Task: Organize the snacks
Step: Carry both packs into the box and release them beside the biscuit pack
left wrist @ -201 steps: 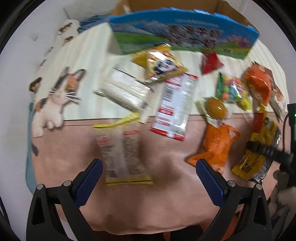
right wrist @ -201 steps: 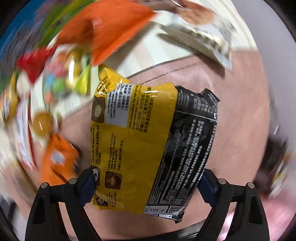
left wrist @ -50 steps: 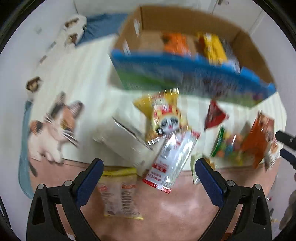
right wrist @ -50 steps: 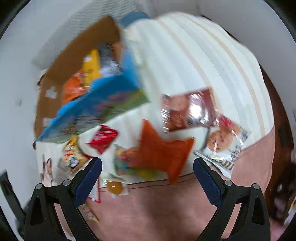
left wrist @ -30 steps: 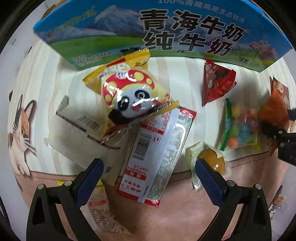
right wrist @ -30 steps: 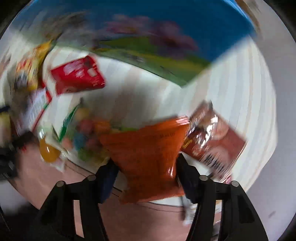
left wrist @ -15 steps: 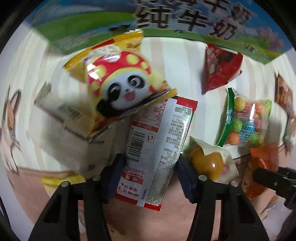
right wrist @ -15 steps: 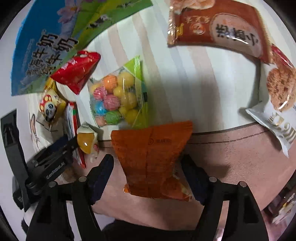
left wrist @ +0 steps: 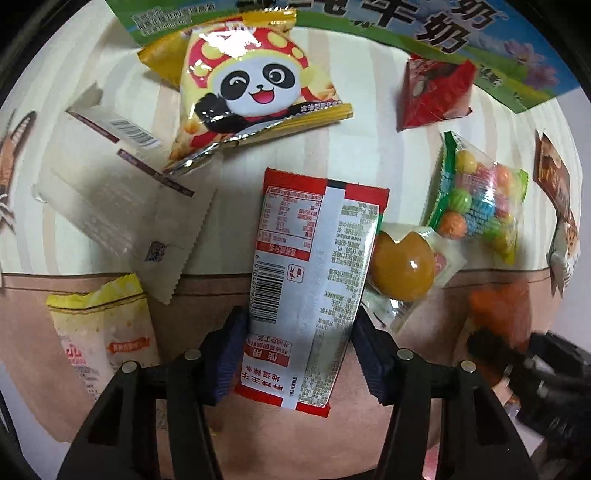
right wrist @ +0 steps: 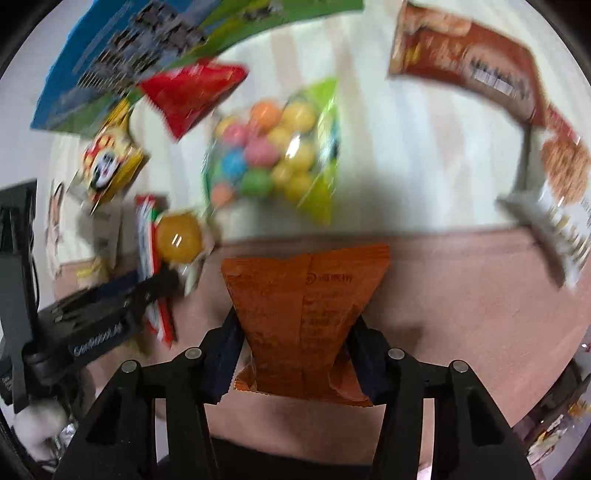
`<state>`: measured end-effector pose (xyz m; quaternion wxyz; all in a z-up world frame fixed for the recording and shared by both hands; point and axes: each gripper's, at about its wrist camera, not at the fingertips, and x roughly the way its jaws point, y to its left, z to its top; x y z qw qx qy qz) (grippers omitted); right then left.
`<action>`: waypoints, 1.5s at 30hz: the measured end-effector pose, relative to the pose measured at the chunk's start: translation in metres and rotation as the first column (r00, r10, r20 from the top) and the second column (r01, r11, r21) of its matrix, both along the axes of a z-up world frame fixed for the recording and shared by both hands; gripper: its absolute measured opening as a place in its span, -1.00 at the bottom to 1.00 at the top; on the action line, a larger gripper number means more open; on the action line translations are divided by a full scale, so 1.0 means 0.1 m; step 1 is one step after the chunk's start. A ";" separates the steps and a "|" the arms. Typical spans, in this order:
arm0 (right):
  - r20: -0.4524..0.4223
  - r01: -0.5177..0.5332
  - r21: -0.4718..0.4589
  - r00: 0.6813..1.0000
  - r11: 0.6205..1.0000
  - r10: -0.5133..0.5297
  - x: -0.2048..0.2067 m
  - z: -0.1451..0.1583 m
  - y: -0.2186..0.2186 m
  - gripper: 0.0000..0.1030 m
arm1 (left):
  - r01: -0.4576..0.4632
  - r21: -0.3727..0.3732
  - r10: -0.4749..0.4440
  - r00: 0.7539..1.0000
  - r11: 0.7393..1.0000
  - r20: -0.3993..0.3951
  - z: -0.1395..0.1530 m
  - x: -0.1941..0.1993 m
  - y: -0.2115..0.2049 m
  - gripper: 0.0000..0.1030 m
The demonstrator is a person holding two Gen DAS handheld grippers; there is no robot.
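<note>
Pick-up step: left gripper (left wrist: 299, 354) clamped red-and-white packet (left wrist: 314, 280); right gripper (right wrist: 295, 354) clamped orange packet (right wrist: 303, 306). Next probably: carry both toward box (left wrist: 461, 33) at 12 o'clock.

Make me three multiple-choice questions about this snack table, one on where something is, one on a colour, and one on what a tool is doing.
1. Where does the panda snack bag lie?
A. Against the milk carton box
B. Inside the box
C. In the right tool

2. What colour is the packet in the right tool?
A. Green
B. Orange
C. White

3. What is the left tool doing?
A. Hanging open
B. Gripping the candy ball bag
C. Shut on the red and silver packet

Answers: 1 A, its top edge reaches the box's printed side. 2 B, orange foil fills the jaws. 3 C, both pads press the packet's edges.
</note>
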<state>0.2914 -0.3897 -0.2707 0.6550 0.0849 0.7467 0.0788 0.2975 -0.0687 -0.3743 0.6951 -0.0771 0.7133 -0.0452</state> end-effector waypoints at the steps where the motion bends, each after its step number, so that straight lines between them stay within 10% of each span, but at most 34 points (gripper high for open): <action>1: -0.020 0.009 0.020 1.000 1.000 -0.009 -0.07 -0.04 -0.01 0.10 | -0.004 0.005 0.004 1.000 1.000 -0.001 0.02 -0.05 -0.01 0.01; 23: 0.091 0.049 -0.021 0.995 0.999 -0.047 -0.79 -0.07 0.23 -0.09 | -0.016 0.034 0.015 0.999 0.999 0.030 0.29 -0.45 -0.35 -0.10; 32: 0.185 0.033 0.118 0.981 0.992 -0.054 -0.63 0.68 0.24 -0.10 | -0.041 -0.081 0.053 0.987 0.996 0.149 1.13 -0.29 -0.39 -0.11; 45: 0.372 -0.026 0.206 0.927 0.978 -0.054 0.85 1.82 0.45 -0.10 | -0.132 -0.201 0.183 0.948 0.971 0.261 2.21 1.02 0.29 -0.10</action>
